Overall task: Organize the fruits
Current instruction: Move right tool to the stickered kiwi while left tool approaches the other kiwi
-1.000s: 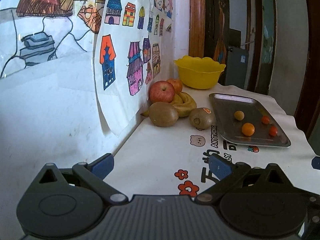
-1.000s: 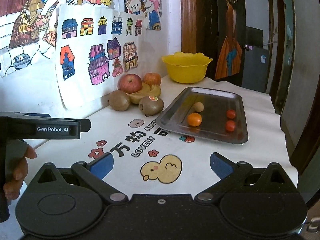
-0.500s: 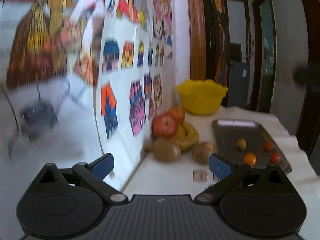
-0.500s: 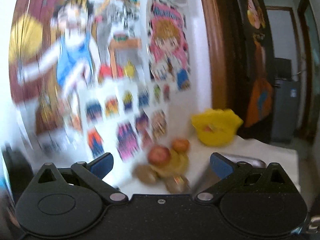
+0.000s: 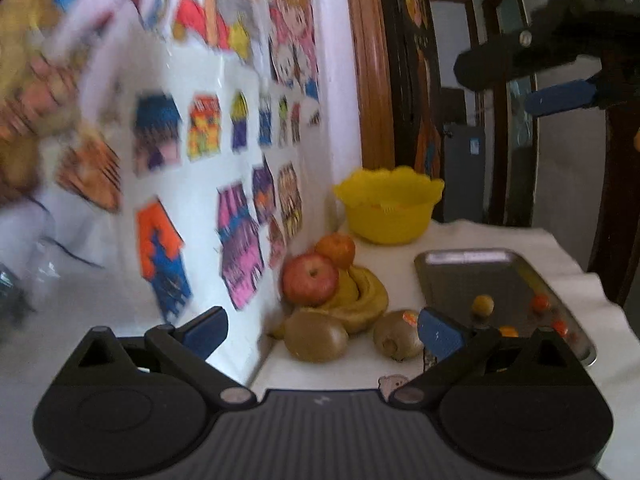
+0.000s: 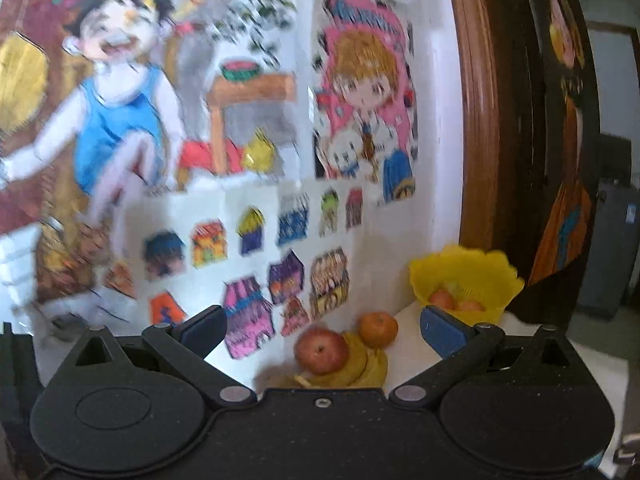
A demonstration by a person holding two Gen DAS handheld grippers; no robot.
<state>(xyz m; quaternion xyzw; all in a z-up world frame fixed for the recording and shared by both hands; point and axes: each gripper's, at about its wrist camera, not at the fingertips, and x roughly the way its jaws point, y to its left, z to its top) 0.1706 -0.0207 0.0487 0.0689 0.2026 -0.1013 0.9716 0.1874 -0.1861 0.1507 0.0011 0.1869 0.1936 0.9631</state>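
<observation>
Yellow bowl [image 5: 390, 208]: plastic, scalloped rim, at the far end of the worktop [image 5: 472, 236] against the wall; the right wrist view shows reddish fruit inside, blurred.
Apples: one red apple [image 5: 310, 280] and a smaller orange-red one [image 5: 336, 249] behind it, both resting on the bananas, close to the wall.
Bananas [image 5: 360, 294]: yellow bunch, curled under and beside the apples.
Kiwis: two brown ones in front of the bananas; the left kiwi [image 5: 316, 336] lies nearer the wall, the right kiwi [image 5: 394, 340] carries a small sticker and lies just beside the tray.
Tray [image 5: 452, 276]: metal, rectangular, right of the fruit pile; it holds a few small round fruits, yellowish, orange and red, well apart from one another.
Left gripper [image 5: 322, 330]: fingers spread wide, nothing between them, held above the near end of the worktop and facing the fruit pile.
Right gripper [image 6: 322, 326]: fingers spread wide, empty, raised high and facing the wall; seen also at upper right in the left wrist view.
Wall [image 5: 200, 140]: white, covered with coloured drawings of houses and cartoon figures, blurred.
Worktop cover: white cloth with small printed figures.
</observation>
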